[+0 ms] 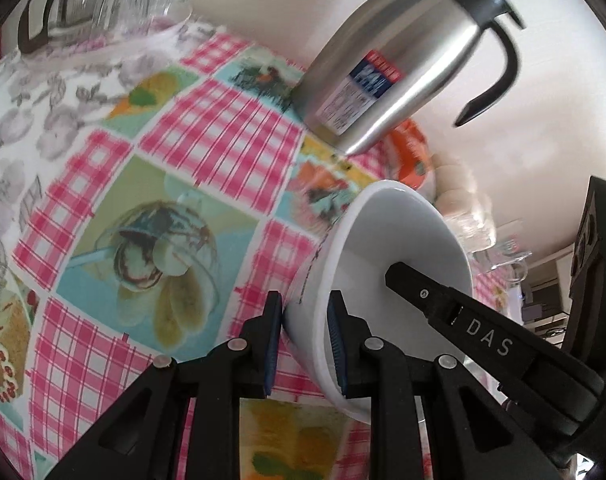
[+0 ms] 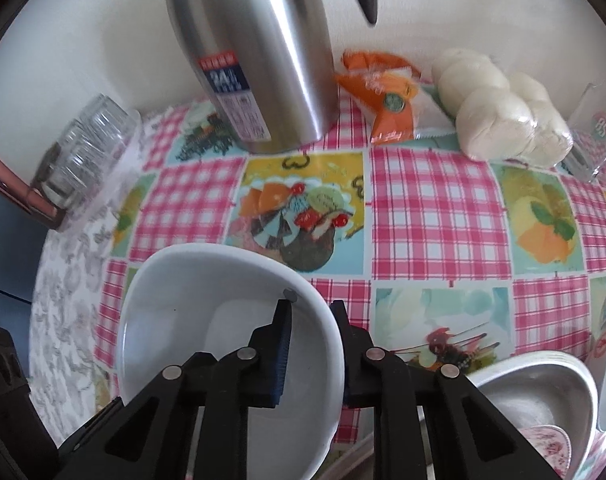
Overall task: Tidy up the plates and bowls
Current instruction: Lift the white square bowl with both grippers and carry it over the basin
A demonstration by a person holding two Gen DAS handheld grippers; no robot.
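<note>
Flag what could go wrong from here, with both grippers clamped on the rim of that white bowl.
1. The glossy white ceramic bowl is pinched only at its rim by the left gripper and right gripper; uneven pulling could let it slip or twist.
2. The tall stainless steel thermos jug stands close behind; swinging the bowl forward might knock it.
3. The stacked dishes at lower right could be struck when the bowl is set down.

Glossy white ceramic bowl (image 2: 223, 320), brushed steel flask (image 2: 251, 52) — smooth printed oilcloth (image 2: 435, 208), matt black plastic tools.

Steel thermos (image 2: 255, 52), snack packet (image 2: 387, 100), buns (image 2: 503, 116)
</note>
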